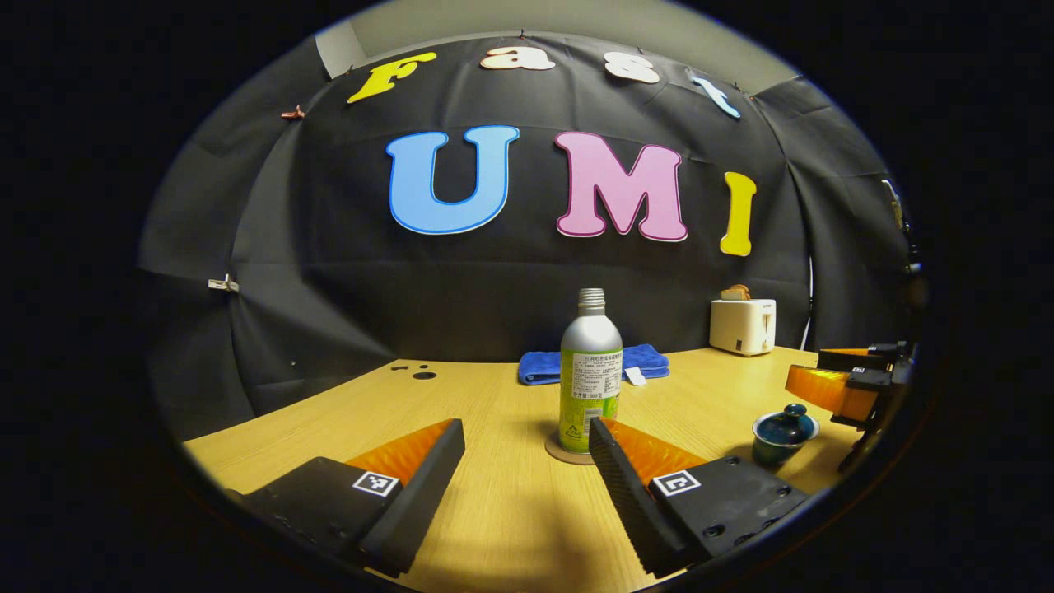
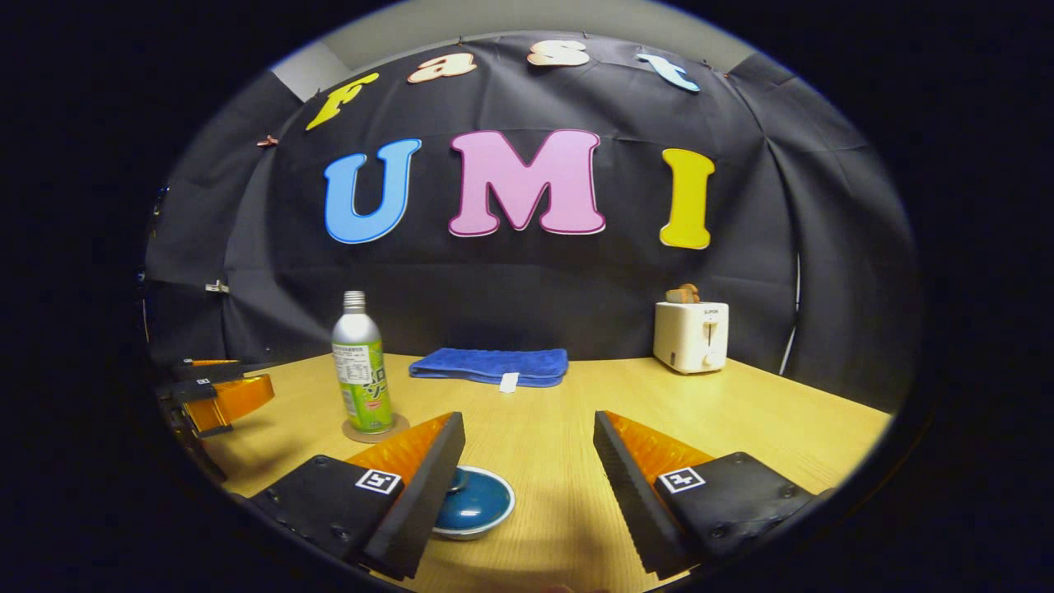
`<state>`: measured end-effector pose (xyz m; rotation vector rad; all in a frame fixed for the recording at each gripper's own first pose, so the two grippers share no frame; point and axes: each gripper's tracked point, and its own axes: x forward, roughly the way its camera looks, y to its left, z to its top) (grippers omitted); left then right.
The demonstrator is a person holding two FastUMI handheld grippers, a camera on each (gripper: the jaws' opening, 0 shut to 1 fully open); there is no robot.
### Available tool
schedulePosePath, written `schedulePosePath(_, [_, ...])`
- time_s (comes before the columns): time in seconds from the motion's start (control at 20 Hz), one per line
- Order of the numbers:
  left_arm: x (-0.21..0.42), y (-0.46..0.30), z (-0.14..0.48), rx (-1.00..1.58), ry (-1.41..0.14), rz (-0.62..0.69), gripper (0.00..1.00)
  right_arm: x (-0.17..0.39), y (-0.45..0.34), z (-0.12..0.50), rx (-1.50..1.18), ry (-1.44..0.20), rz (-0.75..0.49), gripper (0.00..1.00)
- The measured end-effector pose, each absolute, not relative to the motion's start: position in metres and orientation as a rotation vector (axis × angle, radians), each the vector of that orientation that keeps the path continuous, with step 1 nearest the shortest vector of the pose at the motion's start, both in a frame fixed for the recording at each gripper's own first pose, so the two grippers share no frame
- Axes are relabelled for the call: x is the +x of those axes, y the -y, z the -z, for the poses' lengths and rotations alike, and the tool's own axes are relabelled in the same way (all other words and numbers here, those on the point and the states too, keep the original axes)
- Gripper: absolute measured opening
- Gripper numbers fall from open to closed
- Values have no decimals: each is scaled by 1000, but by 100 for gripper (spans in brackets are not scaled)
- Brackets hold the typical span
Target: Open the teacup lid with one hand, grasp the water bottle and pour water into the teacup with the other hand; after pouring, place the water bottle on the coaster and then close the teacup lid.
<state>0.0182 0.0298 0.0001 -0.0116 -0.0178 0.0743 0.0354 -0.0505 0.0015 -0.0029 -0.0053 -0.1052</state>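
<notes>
Wood-grain tabletop [image 1: 494, 511] lies under both grippers, each with jaws spread and gripping nothing. The left gripper [image 1: 527, 461] faces the silver-and-green metal water bottle [image 1: 590, 371], which stands upright on the round cork coaster [image 1: 564, 453]. The right gripper [image 2: 527, 457] hangs above the dark-blue glazed teacup [image 1: 782, 436], its knobbed lid [image 2: 473, 498] seated. This fits either a start or a finish, so I name no move. Any lid grip should centre on the knob; any bottle grip should sit mid-body, level
</notes>
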Motion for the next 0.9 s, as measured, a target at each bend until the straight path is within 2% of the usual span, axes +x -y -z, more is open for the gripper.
schedulePosePath(0.2, [18, -30, 0, -9, 19, -75, 96, 35, 43, -1, -2, 4, 64, 96])
schedulePosePath(0.9, [18, -29, 0, -10, 20, -68, 96, 36, 43, -1, -1, 4, 64, 96])
